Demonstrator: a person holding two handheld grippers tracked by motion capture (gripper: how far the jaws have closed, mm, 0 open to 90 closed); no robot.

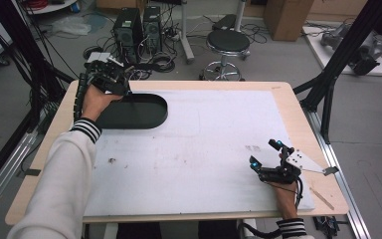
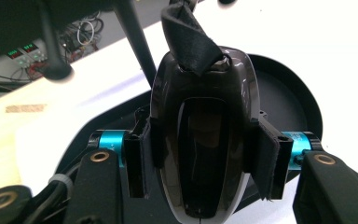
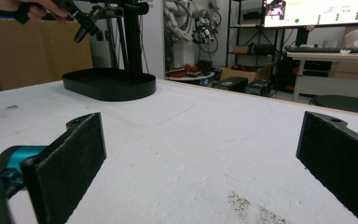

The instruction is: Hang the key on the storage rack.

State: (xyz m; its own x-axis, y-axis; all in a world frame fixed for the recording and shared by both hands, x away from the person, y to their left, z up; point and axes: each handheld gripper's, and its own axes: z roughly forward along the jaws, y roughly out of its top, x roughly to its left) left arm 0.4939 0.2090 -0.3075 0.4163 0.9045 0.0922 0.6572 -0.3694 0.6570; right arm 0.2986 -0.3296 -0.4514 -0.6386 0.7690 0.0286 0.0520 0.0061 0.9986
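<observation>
- My left gripper (image 1: 110, 79) is clenched on a glossy black, egg-shaped plastic thing (image 2: 204, 140) with a dark recessed panel down its middle; in the left gripper view its padded jaws press against the thing's two sides.
- A strip of black fabric (image 2: 186, 39), folded and twisted, sticks out of the narrow top end of that glossy thing.
- In the high view my left hand holds this gripper at the far left of the bench (image 1: 209, 204), over the far left end of a black oval plastic tray (image 1: 144, 112).
- In the left gripper view the tray's rim curves around behind the held thing, so the thing hangs above the tray's inside; I cannot tell whether it touches the tray floor.
- My right gripper (image 1: 266, 153) is released: in the right gripper view its two padded jaws stand wide apart with only bare bench surface between them.
- That right gripper rests at the near right of the bench, well apart from the tray, with its grey three-cornered plate (image 1: 303, 162) pointing right.
- A white sheet (image 1: 199, 149) covers most of the bench top, leaving a pale wooden border round the edges; a few dark specks mark the sheet near the right gripper.
- Beyond the far edge of the bench stand a black round stool (image 1: 228, 42) and two black computer towers (image 1: 138, 27) on the floor among loose cables.
- In the right gripper view a lit monitor (image 3: 314, 11) sits on a desk far off.
</observation>
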